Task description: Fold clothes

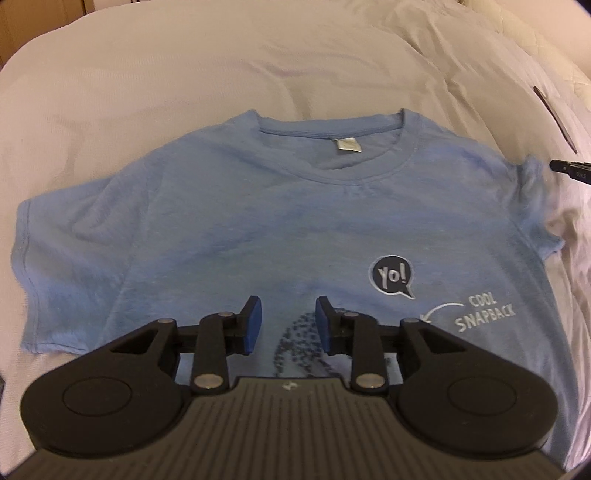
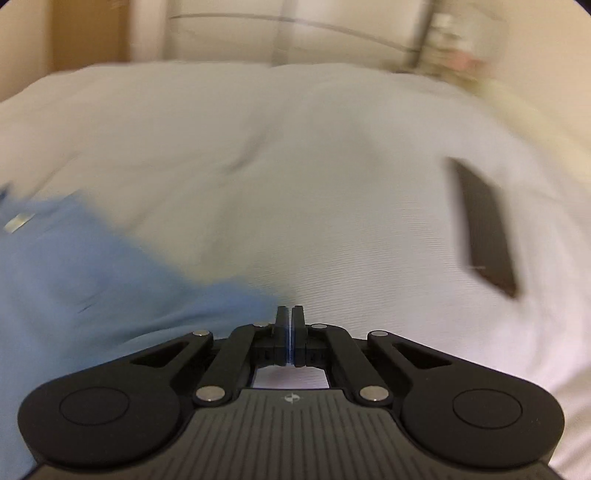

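Observation:
A light blue T-shirt (image 1: 221, 221) lies face up and spread flat on the white bed sheet (image 1: 147, 81), collar away from me, with a "yo!" speech bubble (image 1: 391, 277) printed on its chest. My left gripper (image 1: 288, 308) hovers over the middle of the shirt front, open, with nothing between its blue pads. In the blurred right wrist view the shirt (image 2: 92, 277) fills the lower left, and its sleeve edge ends just left of my right gripper (image 2: 290, 312). That gripper is shut, pads together, and I see no cloth pinched between them.
A dark flat phone-like slab (image 2: 484, 225) lies on the sheet to the right of the shirt, also seen as the thin slab (image 1: 554, 118). A black tip (image 1: 569, 168) pokes in by the shirt's right sleeve. Rumpled bedding (image 1: 480, 44) is at the far right, a wall (image 2: 221, 29) beyond the bed.

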Motion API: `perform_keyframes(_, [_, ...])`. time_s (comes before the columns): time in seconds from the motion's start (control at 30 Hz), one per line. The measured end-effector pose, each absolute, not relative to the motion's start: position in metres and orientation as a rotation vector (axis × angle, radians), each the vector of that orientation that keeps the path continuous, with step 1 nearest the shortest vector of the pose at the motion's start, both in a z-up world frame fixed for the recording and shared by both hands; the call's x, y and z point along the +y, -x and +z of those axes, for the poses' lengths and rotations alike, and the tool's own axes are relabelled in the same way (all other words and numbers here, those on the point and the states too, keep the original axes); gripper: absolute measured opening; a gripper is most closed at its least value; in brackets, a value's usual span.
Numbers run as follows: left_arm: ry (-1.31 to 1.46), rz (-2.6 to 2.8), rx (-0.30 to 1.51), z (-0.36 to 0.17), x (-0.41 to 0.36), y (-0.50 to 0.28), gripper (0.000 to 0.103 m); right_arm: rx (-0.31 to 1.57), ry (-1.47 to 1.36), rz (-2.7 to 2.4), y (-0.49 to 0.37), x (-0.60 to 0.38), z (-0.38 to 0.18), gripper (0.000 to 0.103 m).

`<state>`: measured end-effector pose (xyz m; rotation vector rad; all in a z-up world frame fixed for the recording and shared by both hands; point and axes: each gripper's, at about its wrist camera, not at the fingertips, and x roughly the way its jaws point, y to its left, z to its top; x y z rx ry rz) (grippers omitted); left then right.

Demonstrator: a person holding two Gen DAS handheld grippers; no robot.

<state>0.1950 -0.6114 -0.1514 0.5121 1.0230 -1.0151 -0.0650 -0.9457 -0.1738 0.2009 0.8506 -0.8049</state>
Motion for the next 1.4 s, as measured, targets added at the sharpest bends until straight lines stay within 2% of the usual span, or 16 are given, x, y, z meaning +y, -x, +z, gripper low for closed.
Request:
perform_keyframes(0.03, [-0.515, -1.021, 1.022, -0.151, -0.613, -0.192, 0.027, 0.847, -0.215, -0.829, 0.070, -0.952, -0.173, 0.000])
perform_keyframes(0.2, [-0.520, -1.036, 1.033, -0.151, -0.618, -0.179, 0.029, 0.834, -0.294, -0.803, 0.087, -0.952, -0.168, 0.014])
perform_keyframes(0.27, [-0.517, -1.042, 1.046, -0.153, -0.621, -0.174, 0.029, 0.817, -0.369, -0.765, 0.093, -0.947, -0.166, 0.023])
perform_keyframes(0.33, [-0.522, -1.058, 1.049, -0.154, -0.626, -0.167, 0.029, 0.800, -0.441, -0.725, 0.099, -0.942, -0.164, 0.042])
perform_keyframes(0.37, [-0.527, -1.070, 1.048, -0.155, -0.629, -0.163, 0.029, 0.812, -0.467, -0.696, 0.098, -0.938, -0.170, 0.045])
perform_keyframes(0.63, [-0.555, -1.131, 1.057, -0.158, -0.647, -0.140, 0.033, 0.801, -0.924, -0.595, 0.115, -0.933, -0.216, 0.045])
perform_keyframes(0.67, [-0.560, -1.132, 1.058, -0.158, -0.647, -0.139, 0.033, 0.783, -0.967, -0.579, 0.117, -0.935, -0.219, 0.040])
perform_keyframes(0.7, [-0.562, -1.132, 1.057, -0.158, -0.647, -0.138, 0.033, 0.768, -1.006, -0.562, 0.119, -0.937, -0.222, 0.016])
perform_keyframes(0.73, [-0.565, -1.131, 1.056, -0.157, -0.648, -0.138, 0.034, 0.771, -1.003, -0.553, 0.120, -0.938, -0.220, 0.004])
perform_keyframes(0.83, [-0.569, -1.129, 1.057, -0.155, -0.647, -0.138, 0.034, 0.796, -0.930, -0.610, 0.127, -0.938, -0.203, 0.000])
perform_keyframes(1.0, [-0.570, -1.122, 1.057, -0.153, -0.645, -0.138, 0.035, 0.876, -0.766, -0.737, 0.148, -0.927, -0.182, 0.000])
perform_keyframes(1.07, [-0.569, -1.121, 1.059, -0.153, -0.646, -0.137, 0.035, 0.864, -0.746, -0.714, 0.148, -0.927, -0.178, 0.008])
perform_keyframes(1.13, [-0.571, -1.123, 1.058, -0.153, -0.645, -0.136, 0.036, 0.838, -0.713, -0.682, 0.143, -0.928, -0.173, 0.020])
perform_keyframes(1.23, [-0.571, -1.125, 1.058, -0.153, -0.644, -0.134, 0.039, 0.811, -0.516, -0.629, 0.115, -0.931, -0.160, 0.037])
perform_keyframes(1.4, [-0.556, -1.103, 1.064, -0.157, -0.638, -0.132, 0.039, 0.855, -0.182, -0.465, 0.055, -0.935, -0.149, 0.043])
